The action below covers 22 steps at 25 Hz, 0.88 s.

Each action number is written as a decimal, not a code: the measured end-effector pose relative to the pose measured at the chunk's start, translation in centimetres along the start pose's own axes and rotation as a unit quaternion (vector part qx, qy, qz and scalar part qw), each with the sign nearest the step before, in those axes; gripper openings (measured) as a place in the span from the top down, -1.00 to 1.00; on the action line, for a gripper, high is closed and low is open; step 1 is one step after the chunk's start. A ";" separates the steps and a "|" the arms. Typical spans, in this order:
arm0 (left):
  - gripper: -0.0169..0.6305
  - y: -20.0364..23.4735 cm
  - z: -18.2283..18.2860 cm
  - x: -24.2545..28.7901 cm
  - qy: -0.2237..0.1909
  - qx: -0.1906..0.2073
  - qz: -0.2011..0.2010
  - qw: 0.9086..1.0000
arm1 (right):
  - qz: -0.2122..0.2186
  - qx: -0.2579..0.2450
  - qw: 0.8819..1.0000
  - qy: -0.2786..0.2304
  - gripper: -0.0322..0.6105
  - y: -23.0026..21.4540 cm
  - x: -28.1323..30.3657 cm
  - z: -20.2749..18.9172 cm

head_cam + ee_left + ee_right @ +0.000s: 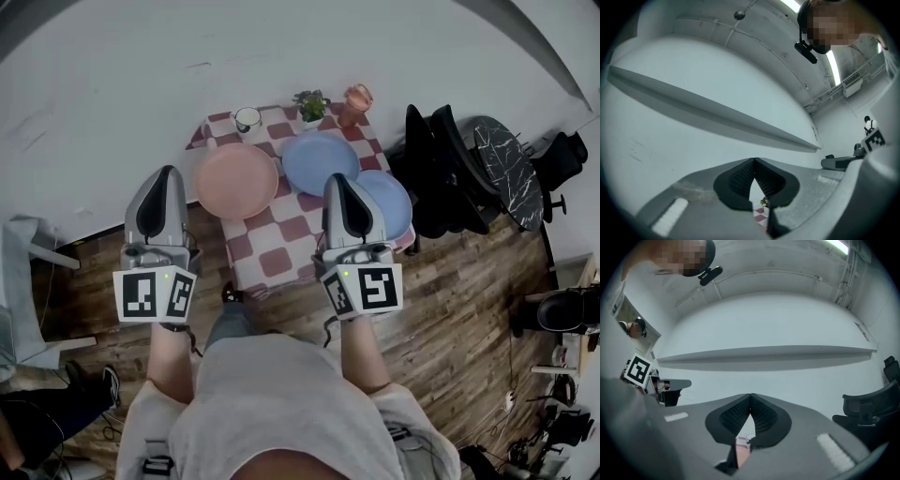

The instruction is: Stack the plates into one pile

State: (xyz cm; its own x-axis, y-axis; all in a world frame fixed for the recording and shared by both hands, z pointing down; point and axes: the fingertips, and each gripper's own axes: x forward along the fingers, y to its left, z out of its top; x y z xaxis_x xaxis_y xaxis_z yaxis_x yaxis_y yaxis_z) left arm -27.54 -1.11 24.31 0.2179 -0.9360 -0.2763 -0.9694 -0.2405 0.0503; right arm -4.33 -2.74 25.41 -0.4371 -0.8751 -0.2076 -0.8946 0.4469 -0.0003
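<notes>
Three plates lie apart on a red-and-white checkered table (281,246). A pink plate (235,180) is at the left, a blue plate (321,160) at the back middle, and a second blue plate (391,202) at the right edge, partly hidden by my right gripper. My left gripper (166,175) is held up above the floor just left of the pink plate, shut and empty. My right gripper (335,183) hovers high over the table between the two blue plates, shut and empty. Both gripper views point at the white wall, with the left gripper (754,160) and the right gripper (750,395) closed tip to tip.
A white mug (247,119), a small potted plant (311,105) and an orange cup (356,98) stand along the table's far edge. Black office chairs (441,169) crowd the table's right side. A white chair (23,281) is at the far left on the wooden floor.
</notes>
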 end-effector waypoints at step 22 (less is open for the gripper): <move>0.93 5.5 -7.0 12.4 0.057 0.034 -0.155 0.986 | -0.064 -0.023 0.997 0.048 0.89 0.6 12.2 -6.3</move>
State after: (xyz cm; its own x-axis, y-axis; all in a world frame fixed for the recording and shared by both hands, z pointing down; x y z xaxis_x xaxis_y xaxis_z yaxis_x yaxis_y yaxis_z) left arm -29.37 -15.84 27.92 0.5116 -0.8445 -0.1588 -0.8592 -0.5045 -0.0853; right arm -10.80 -14.34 29.02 -0.3243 -0.9390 -0.1143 -0.9458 0.3238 0.0238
